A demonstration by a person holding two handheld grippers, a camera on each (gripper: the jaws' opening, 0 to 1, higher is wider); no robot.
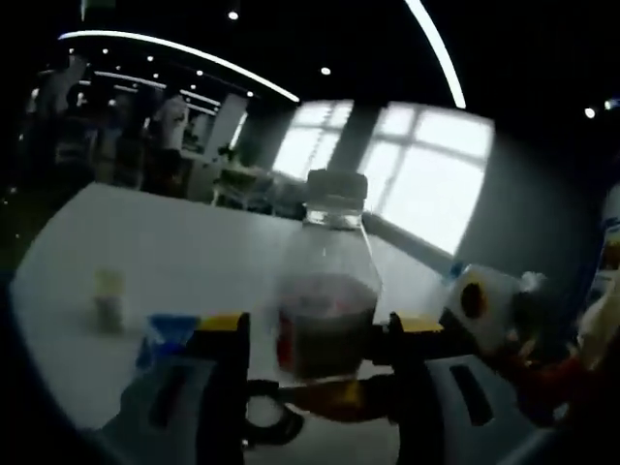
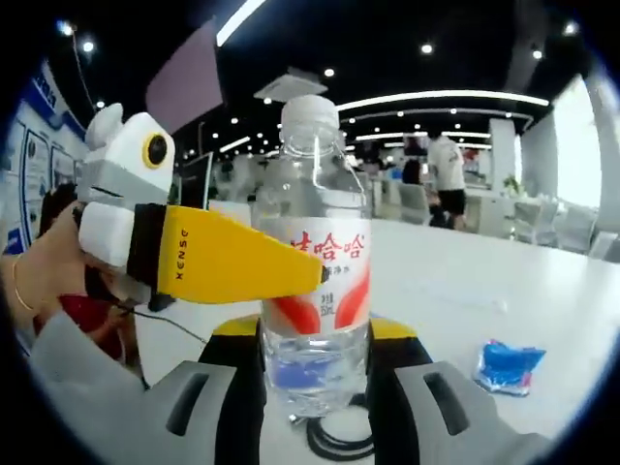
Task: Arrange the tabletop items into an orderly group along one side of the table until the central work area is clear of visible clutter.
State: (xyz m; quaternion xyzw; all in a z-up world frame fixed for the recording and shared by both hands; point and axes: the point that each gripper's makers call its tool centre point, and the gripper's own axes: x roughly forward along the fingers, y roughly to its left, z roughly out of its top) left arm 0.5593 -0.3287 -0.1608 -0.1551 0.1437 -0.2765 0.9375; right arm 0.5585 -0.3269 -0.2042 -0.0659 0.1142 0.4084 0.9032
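My left gripper view looked low across the white table toward bright windows at upper right, the bottle close at centre. My right gripper view faced the bottle from the opposite side, nearer still. Both shared the bottle and a blue packet on the table.

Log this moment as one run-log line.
left gripper: shut on water bottle | right gripper: shut on same bottle | blue packet: on table | small cup: on table
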